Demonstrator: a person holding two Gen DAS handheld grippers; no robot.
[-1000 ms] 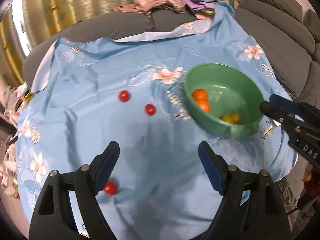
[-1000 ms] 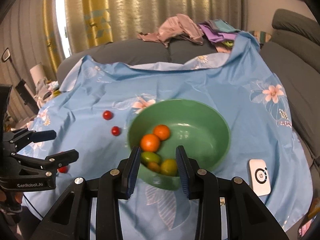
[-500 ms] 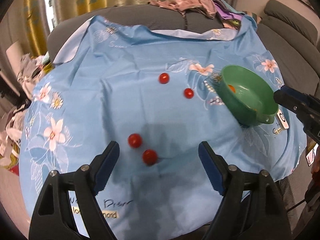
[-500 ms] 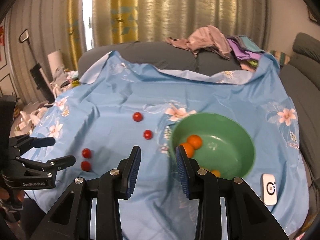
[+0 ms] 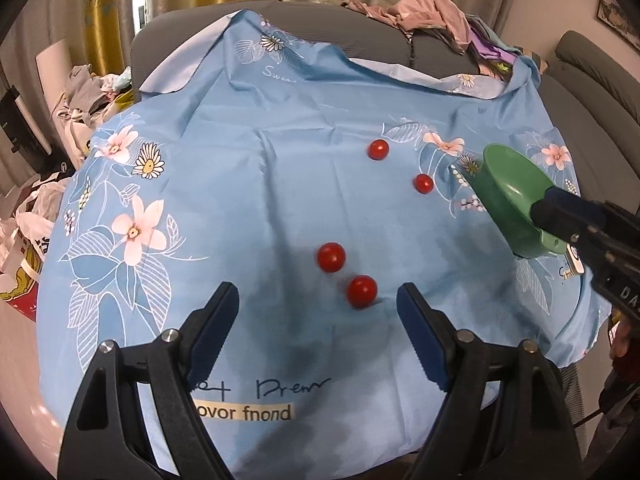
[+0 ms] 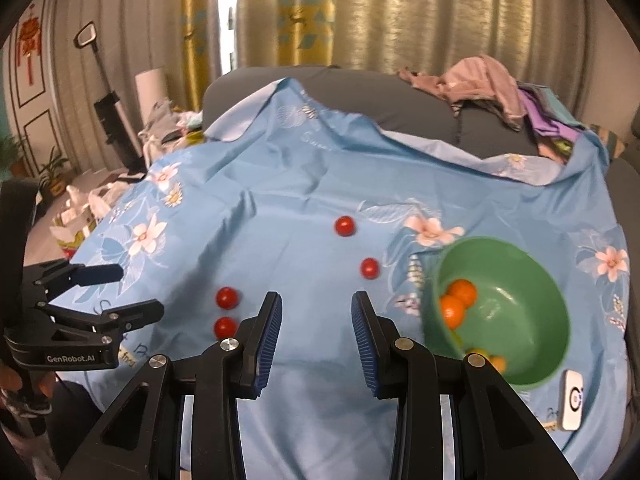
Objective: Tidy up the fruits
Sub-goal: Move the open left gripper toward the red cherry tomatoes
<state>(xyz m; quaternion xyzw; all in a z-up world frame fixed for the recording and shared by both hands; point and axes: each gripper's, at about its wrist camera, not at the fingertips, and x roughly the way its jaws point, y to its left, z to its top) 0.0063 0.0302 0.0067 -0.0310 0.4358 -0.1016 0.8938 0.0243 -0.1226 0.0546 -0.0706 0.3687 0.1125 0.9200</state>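
Jaws empty; four round glossy red tomatoes (image 5: 331, 257) on cloth (image 5: 240, 184).

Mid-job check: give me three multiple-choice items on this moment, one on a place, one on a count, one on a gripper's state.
1. The two orange fruits lie:
A. in the green bowl
B. on the cloth
C. on the sofa

2. Red fruits loose on the blue cloth:
A. two
B. four
C. six

3. The left gripper is:
A. shut on a red fruit
B. open and empty
C. shut on the bowl

Key:
1 A, they sit inside the bowl's wall.
2 B, four red balls show in both views.
3 B, its jaws stand apart, nothing between the pads.
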